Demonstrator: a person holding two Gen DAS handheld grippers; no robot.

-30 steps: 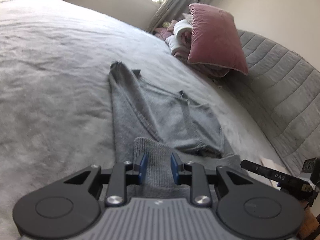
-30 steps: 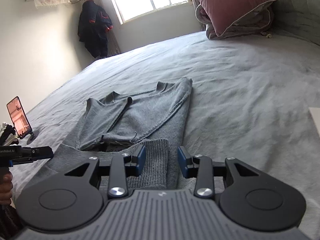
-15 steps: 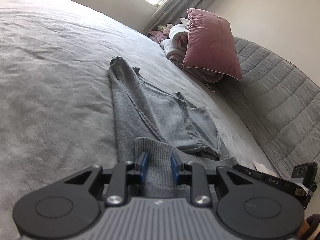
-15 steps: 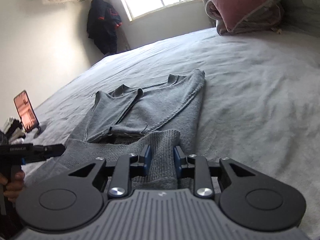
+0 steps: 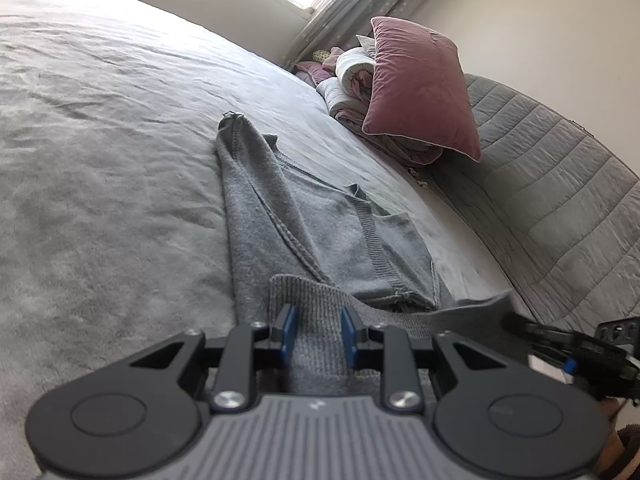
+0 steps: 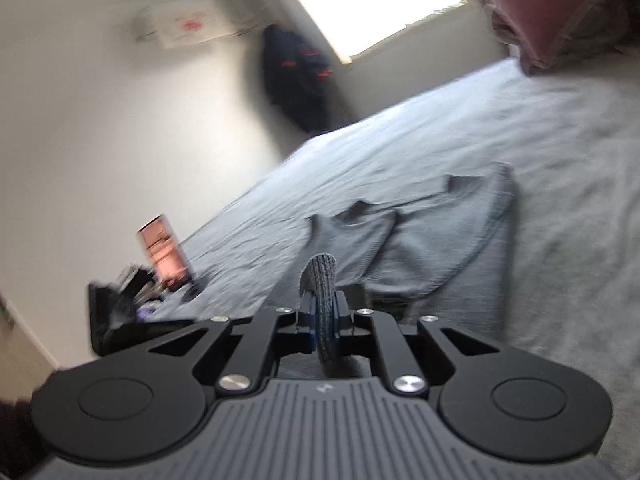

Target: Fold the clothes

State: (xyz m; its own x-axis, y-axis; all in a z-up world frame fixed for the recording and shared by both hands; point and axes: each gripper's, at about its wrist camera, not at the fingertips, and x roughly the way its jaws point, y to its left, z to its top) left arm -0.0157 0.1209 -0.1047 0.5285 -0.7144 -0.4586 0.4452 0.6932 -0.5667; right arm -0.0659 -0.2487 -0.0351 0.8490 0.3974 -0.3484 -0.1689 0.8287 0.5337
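A grey knit sweater [image 5: 320, 232] lies on the grey bed [image 5: 100, 160], its sleeves folded in over the body. My left gripper [image 5: 318, 332] sits at the near end, the ribbed hem [image 5: 316, 296] filling the narrow gap between its blue pads. My right gripper [image 6: 324, 316] is closing, and its pads pinch a bunched fold of the same hem [image 6: 320, 272]. The hem edge runs taut from the left gripper towards the right gripper [image 5: 560, 344]. The sweater's body [image 6: 440, 248] stretches away from both grippers, collar at the far end.
A pink pillow [image 5: 420, 92] leans on rolled bedding [image 5: 348, 76] by the quilted headboard [image 5: 560, 200]. A phone on a stand [image 6: 164, 252] is at the bed's left edge. A dark jacket [image 6: 300, 80] hangs beside the window [image 6: 372, 0].
The right gripper's jaws have come together on the ribbed hem, and its view has tipped up and rolled. The hem now stretches tight between both grippers. The left gripper has stayed put.
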